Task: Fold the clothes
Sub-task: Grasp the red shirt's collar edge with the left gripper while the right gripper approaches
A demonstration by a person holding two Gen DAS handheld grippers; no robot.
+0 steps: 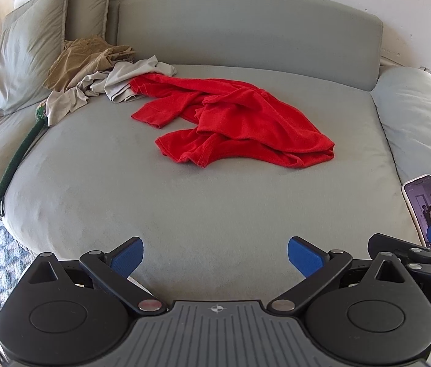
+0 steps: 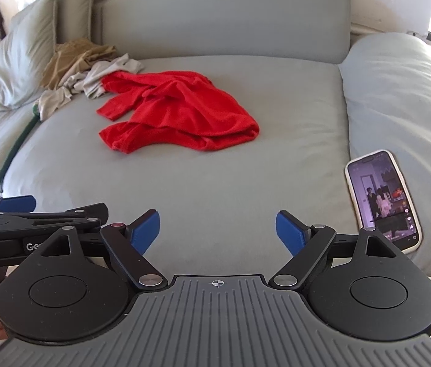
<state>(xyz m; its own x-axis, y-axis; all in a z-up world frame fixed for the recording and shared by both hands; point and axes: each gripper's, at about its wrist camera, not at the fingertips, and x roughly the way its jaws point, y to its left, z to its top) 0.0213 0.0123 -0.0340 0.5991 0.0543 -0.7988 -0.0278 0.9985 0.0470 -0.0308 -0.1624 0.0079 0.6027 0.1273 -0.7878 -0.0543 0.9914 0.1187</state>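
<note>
My left tongs (image 1: 215,258) and right tongs (image 2: 218,229) hang spread, empty; red shirt (image 1: 233,119) lies crumpled ahead, long axis slanting from the phone (image 2: 383,198); left nearer, I judge.

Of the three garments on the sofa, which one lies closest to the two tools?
The red garment, spread alone on the middle of the seat. The pale grey one and the tan one are bunched farther back, by the left pillow.

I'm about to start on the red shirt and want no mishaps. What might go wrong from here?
The red shirt overlaps the grey garment at its far end, so pulling it may drag that along. It lies crumpled, so a pinch may catch several layers. The phone lies near the right gripper and could get knocked.
</note>
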